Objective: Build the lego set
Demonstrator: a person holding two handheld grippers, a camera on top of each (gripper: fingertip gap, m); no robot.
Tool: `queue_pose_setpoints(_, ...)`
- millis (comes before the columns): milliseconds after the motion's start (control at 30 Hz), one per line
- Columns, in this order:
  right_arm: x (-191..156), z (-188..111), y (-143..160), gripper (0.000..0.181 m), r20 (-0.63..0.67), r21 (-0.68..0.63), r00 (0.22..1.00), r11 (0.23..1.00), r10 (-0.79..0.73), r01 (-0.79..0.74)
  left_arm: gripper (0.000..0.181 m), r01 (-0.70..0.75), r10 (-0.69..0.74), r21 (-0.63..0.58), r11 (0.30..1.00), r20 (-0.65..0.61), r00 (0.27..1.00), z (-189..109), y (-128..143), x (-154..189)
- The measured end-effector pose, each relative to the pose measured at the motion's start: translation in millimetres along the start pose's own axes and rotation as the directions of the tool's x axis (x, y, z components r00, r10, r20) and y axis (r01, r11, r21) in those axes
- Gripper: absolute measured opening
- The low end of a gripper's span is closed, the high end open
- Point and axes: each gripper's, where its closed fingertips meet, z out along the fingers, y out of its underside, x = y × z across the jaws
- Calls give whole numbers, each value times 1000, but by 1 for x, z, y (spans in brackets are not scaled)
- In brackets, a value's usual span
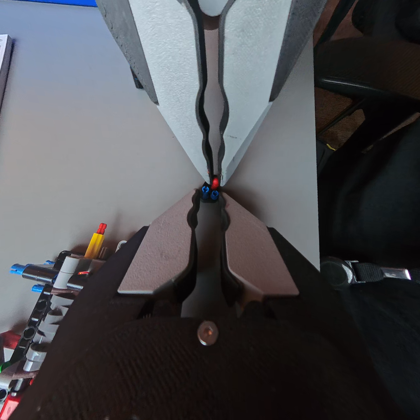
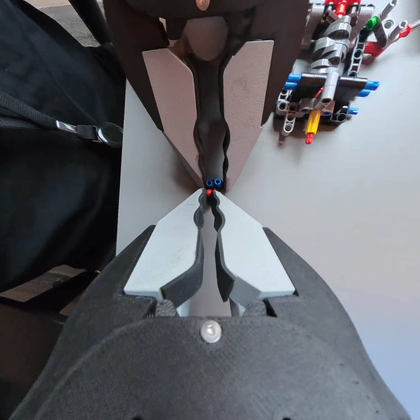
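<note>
My left gripper [image 1: 210, 197], with brown fingers, is shut on a small black lego piece [image 1: 205, 198] that carries two blue pins [image 1: 210, 193]. My right gripper [image 2: 209, 197], with pale grey fingers, is shut on a small red pin [image 2: 208, 192]. The two grippers meet tip to tip above the table, and the red pin [image 1: 214, 182] touches the black piece beside the blue pins [image 2: 213, 182]. In the left wrist view the right gripper [image 1: 213, 176] comes in from the top. In the right wrist view the left gripper [image 2: 214, 185] comes in from the top.
The partly built lego assembly [image 2: 327, 91], grey and black with blue pins and a yellow and red axle, lies on the grey table [image 2: 318, 227]; it also shows in the left wrist view [image 1: 52, 295]. The table edge [image 1: 316, 181] is close, with a person's dark clothing and a strap [image 2: 34, 118] beyond it. A box [image 1: 4, 66] sits at the far left. Only a small space, under 4 cm, lies between the two pairs of fingers. Left tips and right tips are each some 15 cm from the strap [image 2: 34, 118].
</note>
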Motion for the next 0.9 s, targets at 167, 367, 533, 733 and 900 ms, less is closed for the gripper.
queue_pose_setpoints(167, 4, 0, 4, 1, -14, -36, 1000, 999, -10, 9, 13, -1, 1, 0, 1000, 1, 1000, 0, 0, 0)
queue_pose_setpoints(367, 4, -1, 3, 1, -144, -138, 976, 980, -166, 146, 13, 1, -1, 0, 1000, -1, 1000, 0, 0, 0)
queue_pose_setpoints(533, 3, 0, 0, 1, -202, -210, 938, 948, -283, 241, 13, 2, -2, 0, 1000, -2, 1000, 0, 0, 0)
queue_pose_setpoints(733, 1, 1, -2, 1, -157, -242, 934, 930, -320, 278, 13, -5, 5, 0, 1000, 0, 1000, 0, 0, 1)
queue_pose_setpoints(900, 4, 2, 11, 1, -163, -284, 936, 924, -311, 257, 13, -2, 2, 0, 1000, -10, 1000, 0, 0, 2)
